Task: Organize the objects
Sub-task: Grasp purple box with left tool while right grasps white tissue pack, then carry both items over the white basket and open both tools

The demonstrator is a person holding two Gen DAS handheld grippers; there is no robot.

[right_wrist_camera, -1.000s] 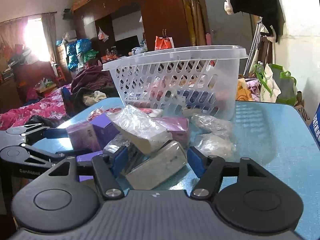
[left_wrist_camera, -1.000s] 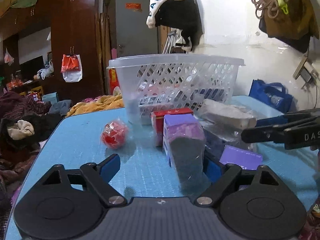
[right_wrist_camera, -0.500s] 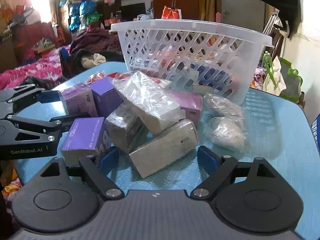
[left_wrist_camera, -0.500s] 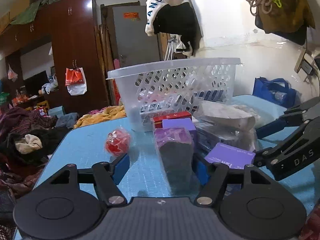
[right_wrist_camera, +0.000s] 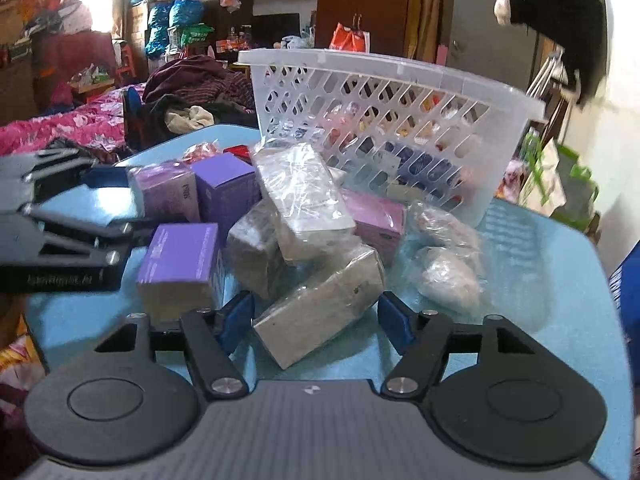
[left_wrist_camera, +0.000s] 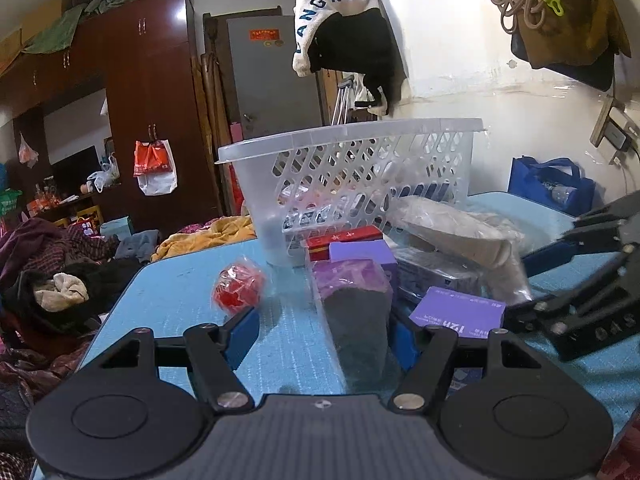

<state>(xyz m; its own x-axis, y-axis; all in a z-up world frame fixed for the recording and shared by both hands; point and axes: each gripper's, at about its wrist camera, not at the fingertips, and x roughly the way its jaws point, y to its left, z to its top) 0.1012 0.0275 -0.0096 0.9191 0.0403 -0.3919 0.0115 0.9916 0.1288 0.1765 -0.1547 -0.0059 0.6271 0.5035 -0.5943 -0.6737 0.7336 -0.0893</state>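
A white slotted basket (left_wrist_camera: 360, 168) stands at the back of the blue table (left_wrist_camera: 172, 304), with several items inside; it also shows in the right wrist view (right_wrist_camera: 384, 120). A pile of wrapped boxes lies in front of it. My left gripper (left_wrist_camera: 324, 332) is open around a wrapped purple-and-grey box (left_wrist_camera: 352, 312), its right pad close beside the box. My right gripper (right_wrist_camera: 316, 320) is open around a grey wrapped box (right_wrist_camera: 320, 308) lying flat. A flat purple box (left_wrist_camera: 460, 316) lies between the two grippers; it also shows in the right wrist view (right_wrist_camera: 180, 260).
A red wrapped ball (left_wrist_camera: 238, 286) lies left of the pile. Two clear bags (right_wrist_camera: 448, 268) lie right of the pile. Clothes heaps (left_wrist_camera: 52, 280) lie beyond the table's left edge. A blue bag (left_wrist_camera: 552, 184) stands at the back right.
Both grippers have drawn back a little and risen, so the pile is seen from higher up. The right gripper now looks down on the grey box. Both stay open.
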